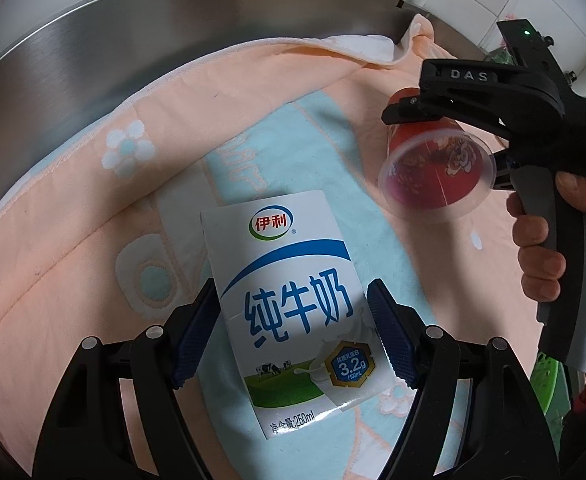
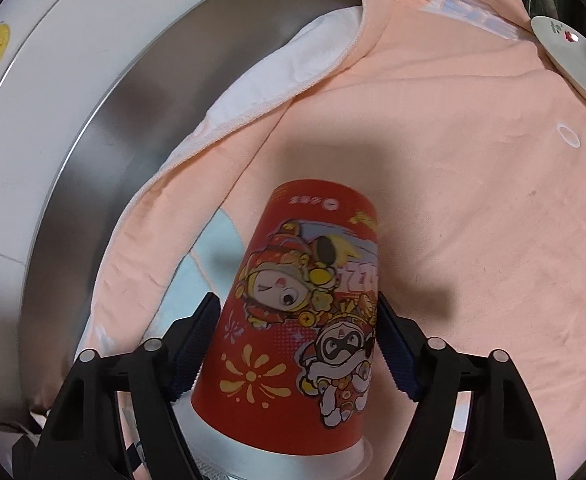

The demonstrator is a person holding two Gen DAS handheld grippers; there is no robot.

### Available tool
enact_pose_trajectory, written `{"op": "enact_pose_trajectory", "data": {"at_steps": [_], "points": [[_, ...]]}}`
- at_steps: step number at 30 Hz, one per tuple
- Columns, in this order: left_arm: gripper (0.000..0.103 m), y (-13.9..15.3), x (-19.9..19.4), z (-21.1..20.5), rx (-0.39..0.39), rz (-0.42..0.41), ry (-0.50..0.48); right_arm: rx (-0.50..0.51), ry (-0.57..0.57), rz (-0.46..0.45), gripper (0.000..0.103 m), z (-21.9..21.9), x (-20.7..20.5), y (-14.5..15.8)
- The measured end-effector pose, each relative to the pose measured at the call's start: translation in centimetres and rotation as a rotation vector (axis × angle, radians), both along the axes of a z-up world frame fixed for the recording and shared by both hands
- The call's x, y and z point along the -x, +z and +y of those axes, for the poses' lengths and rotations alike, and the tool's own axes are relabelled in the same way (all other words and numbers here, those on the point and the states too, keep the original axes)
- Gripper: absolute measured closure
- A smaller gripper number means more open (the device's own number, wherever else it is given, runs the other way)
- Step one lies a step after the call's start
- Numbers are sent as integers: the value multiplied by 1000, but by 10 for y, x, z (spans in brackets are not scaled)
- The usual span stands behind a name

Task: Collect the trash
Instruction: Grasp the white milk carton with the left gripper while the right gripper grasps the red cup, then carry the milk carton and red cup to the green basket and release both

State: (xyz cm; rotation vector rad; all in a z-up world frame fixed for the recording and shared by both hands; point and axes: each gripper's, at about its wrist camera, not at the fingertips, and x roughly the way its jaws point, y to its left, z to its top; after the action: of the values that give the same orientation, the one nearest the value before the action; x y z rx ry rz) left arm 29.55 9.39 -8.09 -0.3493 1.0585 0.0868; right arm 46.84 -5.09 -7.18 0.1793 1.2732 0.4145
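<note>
On the peach towel (image 1: 73, 280), the left gripper (image 1: 293, 332) clamps the milk carton (image 1: 293, 304); the right gripper (image 2: 299, 344) clamps the red cup (image 2: 305, 320).

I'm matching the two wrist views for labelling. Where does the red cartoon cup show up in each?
Left wrist view: the red cup is at upper right, lying on its side, clear rim toward the camera, between the right hand-held gripper's fingers.
Right wrist view: bottom centre, base pointing away, between the fingers.
Shared landmark: the peach towel.
</note>
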Motion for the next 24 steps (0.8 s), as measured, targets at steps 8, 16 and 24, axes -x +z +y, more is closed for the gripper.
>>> {"op": "enact_pose_trajectory", "data": {"at_steps": [8,16,24], "points": [[30,3,7,-2,9,-9,-3,-19,25,-27,34,-12,20,14],[31,15,20,-14,-1,-32,-19,-46,32,-54,35,-33,46,26],[31,32,34,-40,-1,-60,-57,-67,26,-94,36,-75,83,47]]}}
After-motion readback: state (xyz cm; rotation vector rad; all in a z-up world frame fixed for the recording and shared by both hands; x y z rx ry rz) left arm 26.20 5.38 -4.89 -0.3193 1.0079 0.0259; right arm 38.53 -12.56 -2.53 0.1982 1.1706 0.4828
